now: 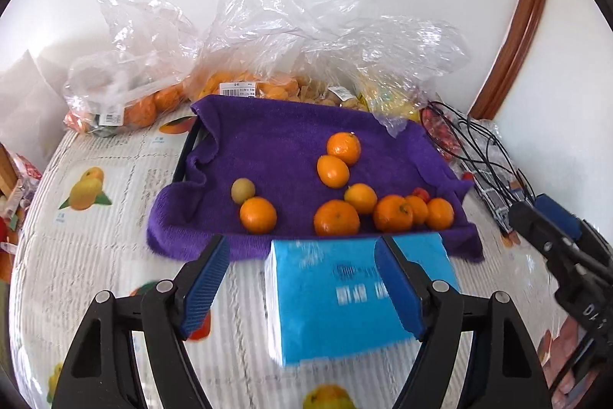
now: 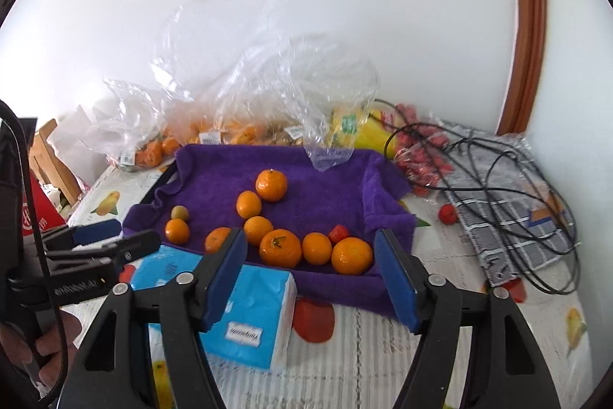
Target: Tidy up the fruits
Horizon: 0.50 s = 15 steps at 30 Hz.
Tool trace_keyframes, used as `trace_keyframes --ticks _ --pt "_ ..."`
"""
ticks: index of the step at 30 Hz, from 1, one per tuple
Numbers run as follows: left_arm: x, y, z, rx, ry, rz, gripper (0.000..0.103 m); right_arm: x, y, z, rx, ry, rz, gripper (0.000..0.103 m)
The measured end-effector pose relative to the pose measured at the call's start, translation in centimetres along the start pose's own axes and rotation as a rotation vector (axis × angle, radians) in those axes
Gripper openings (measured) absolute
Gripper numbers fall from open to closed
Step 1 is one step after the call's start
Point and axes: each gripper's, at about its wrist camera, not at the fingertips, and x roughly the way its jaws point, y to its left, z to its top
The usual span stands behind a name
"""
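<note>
Several oranges [image 1: 336, 217] [image 2: 280, 247] lie on a purple towel [image 1: 276, 140] [image 2: 325, 186] draped over a dark tray. A small greenish fruit [image 1: 243, 190] [image 2: 179, 212] and a small red fruit [image 1: 421, 193] [image 2: 338, 233] lie among them. My left gripper [image 1: 302, 252] is open and empty, above a blue tissue pack [image 1: 345, 298] in front of the towel. My right gripper [image 2: 312, 250] is open and empty, at the towel's near edge, in front of the nearest oranges. It also shows in the left wrist view [image 1: 544, 221].
Clear plastic bags of oranges [image 1: 130, 102] [image 2: 153, 148] and other fruit [image 1: 383, 94] stand behind the towel by the wall. Black cables [image 2: 498, 171] and red fruits [image 2: 421, 156] lie at the right on a checked cloth [image 2: 509, 217]. The blue tissue pack [image 2: 253, 313] lies front left.
</note>
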Motion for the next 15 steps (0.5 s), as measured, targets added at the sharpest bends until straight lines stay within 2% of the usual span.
trace_keyframes --ticks 4,8,11,12,15 --pt "-3.2 -0.4 -1.7 0.011 -0.021 -0.008 0.084 -3.7 0.5 -0.7 0.018 -0.017 -0.009 0.075" --pt "-6.4 -1.3 -3.5 0.025 -0.042 -0.012 0.087 -5.8 0.4 -1.9 0.068 0.031 -0.003 0.075" --pt "-8.7 -2.0 -4.7 0.042 -0.07 0.003 0.09 -7.5 0.2 -3.0 0.098 0.033 0.005 0.075" --pt "-9.4 -2.1 -5.0 0.046 -0.079 0.003 0.091 -8.0 0.2 -3.4 0.101 0.031 0.001 0.076" --pt "-11.5 -2.6 -6.1 0.054 -0.104 0.011 0.092 -10.0 0.3 -4.1 0.098 0.005 -0.017 0.091"
